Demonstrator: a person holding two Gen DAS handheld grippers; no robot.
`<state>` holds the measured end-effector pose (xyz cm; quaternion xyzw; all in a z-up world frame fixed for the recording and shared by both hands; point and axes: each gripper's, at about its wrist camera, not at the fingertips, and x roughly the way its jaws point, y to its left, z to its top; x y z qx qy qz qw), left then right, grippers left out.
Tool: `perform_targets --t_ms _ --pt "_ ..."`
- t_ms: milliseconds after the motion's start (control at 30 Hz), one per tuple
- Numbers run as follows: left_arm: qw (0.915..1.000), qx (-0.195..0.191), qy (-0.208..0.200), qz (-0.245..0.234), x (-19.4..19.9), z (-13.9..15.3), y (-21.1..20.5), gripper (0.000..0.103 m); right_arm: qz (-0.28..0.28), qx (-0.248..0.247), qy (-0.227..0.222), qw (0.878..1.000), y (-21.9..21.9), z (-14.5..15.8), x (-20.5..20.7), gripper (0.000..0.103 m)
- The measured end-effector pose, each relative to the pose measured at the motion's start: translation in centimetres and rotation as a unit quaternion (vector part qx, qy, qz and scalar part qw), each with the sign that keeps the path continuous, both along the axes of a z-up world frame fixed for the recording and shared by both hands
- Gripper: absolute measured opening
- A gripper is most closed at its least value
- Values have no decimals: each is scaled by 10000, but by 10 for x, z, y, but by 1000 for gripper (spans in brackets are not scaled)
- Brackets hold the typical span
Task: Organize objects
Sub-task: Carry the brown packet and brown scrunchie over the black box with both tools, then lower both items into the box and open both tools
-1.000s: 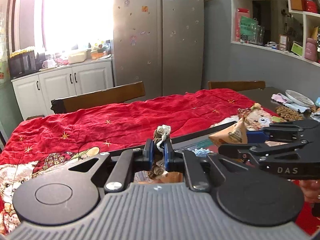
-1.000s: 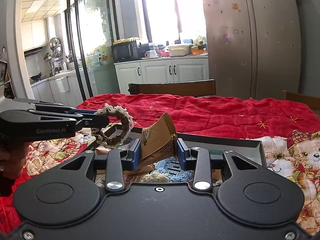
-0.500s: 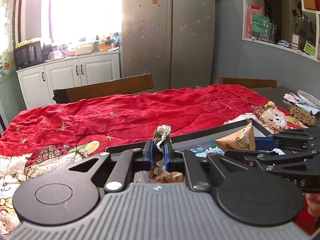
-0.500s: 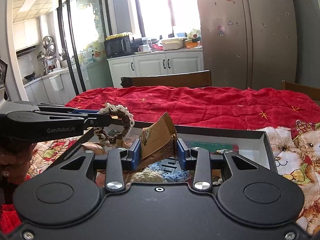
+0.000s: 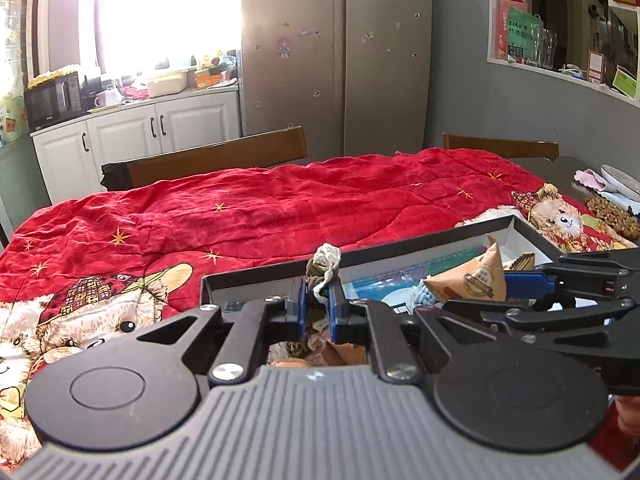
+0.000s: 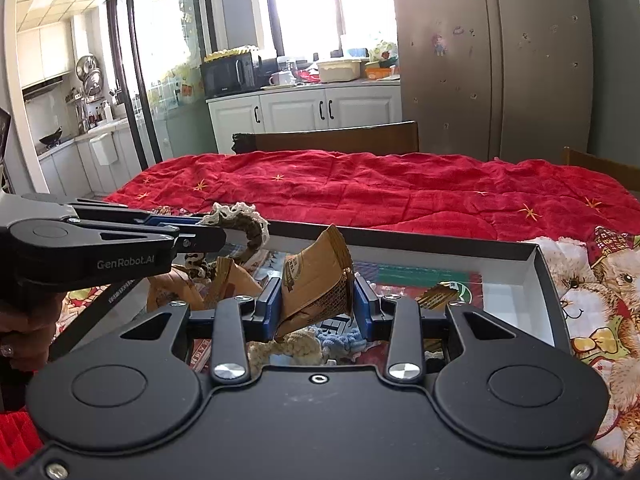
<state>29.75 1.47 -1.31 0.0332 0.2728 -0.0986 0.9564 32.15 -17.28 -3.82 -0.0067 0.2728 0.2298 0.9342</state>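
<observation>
A dark-rimmed open box [image 5: 400, 252] [image 6: 536, 252] lies on the red quilt and holds snack packets and crocheted pieces. My left gripper [image 5: 317, 304] is shut on a brown and cream crocheted band [image 5: 324, 264], held over the box's left end; it also shows in the right wrist view [image 6: 244, 224]. My right gripper [image 6: 316, 304] is shut on a brown snack packet [image 6: 316, 284], held over the box's middle; the packet also shows in the left wrist view [image 5: 472, 280]. Blue and cream crochet pieces [image 6: 320, 340] lie under it.
The red quilt [image 5: 280, 208] with teddy bear prints covers the table. Wooden chair backs [image 5: 208, 160] stand at the far side. A plate [image 5: 620, 180] and brown mat [image 5: 612, 216] sit at the table's right end. Fridge and cabinets stand behind.
Both grippers have dropped lower toward the box, each still shut on its item. The box's inside shows more fully in both views.
</observation>
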Motion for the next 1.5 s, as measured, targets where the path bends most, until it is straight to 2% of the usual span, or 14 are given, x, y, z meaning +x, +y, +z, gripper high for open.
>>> perform_targets --t_ms 600,700,833,967,1000,1300,1400,1500 --pt "9997 92 178 -145 2 -5 -8 17 -103 -251 272 9993 7 -5 9 37" --pt "9995 125 198 -199 1 -6 -10 20 -88 -291 285 9991 8 -5 9 38" --pt "9994 159 192 -245 0 -5 -13 31 -71 -328 275 9991 8 -6 9 39" --pt "9994 151 197 -243 0 -6 -13 35 -46 -351 273 9990 9 -6 9 42" --pt "9994 151 197 -236 0 -6 -13 38 -39 -360 270 9990 10 -6 9 42" --pt "9995 92 145 -251 -2 -3 -13 40 -49 -343 227 9991 9 -5 8 43" --pt "9996 64 110 -239 -4 0 -13 45 -59 -339 173 9993 8 -4 6 44" --pt "9997 6 61 -221 -7 4 -12 52 -69 -346 49 9994 8 -2 4 51"
